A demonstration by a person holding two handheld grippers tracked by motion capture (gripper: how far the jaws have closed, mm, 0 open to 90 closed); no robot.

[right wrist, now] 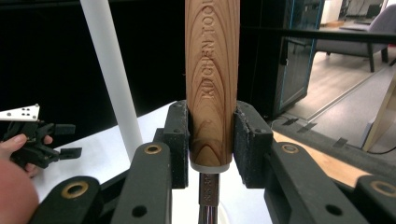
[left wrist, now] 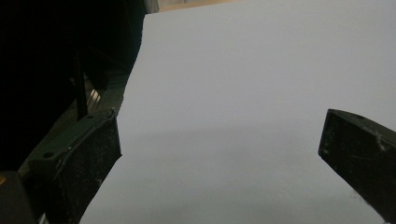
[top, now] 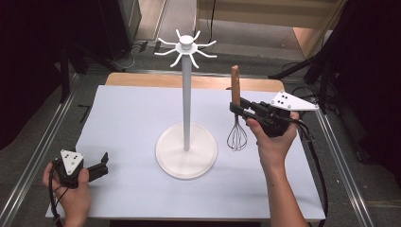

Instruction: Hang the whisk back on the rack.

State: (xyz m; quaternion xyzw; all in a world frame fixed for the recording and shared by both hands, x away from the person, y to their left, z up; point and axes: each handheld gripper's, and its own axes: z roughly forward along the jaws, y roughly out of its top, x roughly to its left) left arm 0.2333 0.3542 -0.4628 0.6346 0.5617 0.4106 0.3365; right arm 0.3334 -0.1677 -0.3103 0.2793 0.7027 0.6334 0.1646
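A whisk with a wooden handle and wire head hangs upright over the white table, right of the stand. My right gripper is shut on the handle's lower end; in the right gripper view both pads press the wood just above the metal collar. A white stand with a round base and hook arms at its top rises in the table's middle. My left gripper rests low at the near left corner, open, with nothing between its jaws over bare table.
The white table sheet lies on a wooden tabletop. Metal rails run along both sides on the floor. Dark curtains and stands flank the table. In the right gripper view the stand's pole is left of the whisk.
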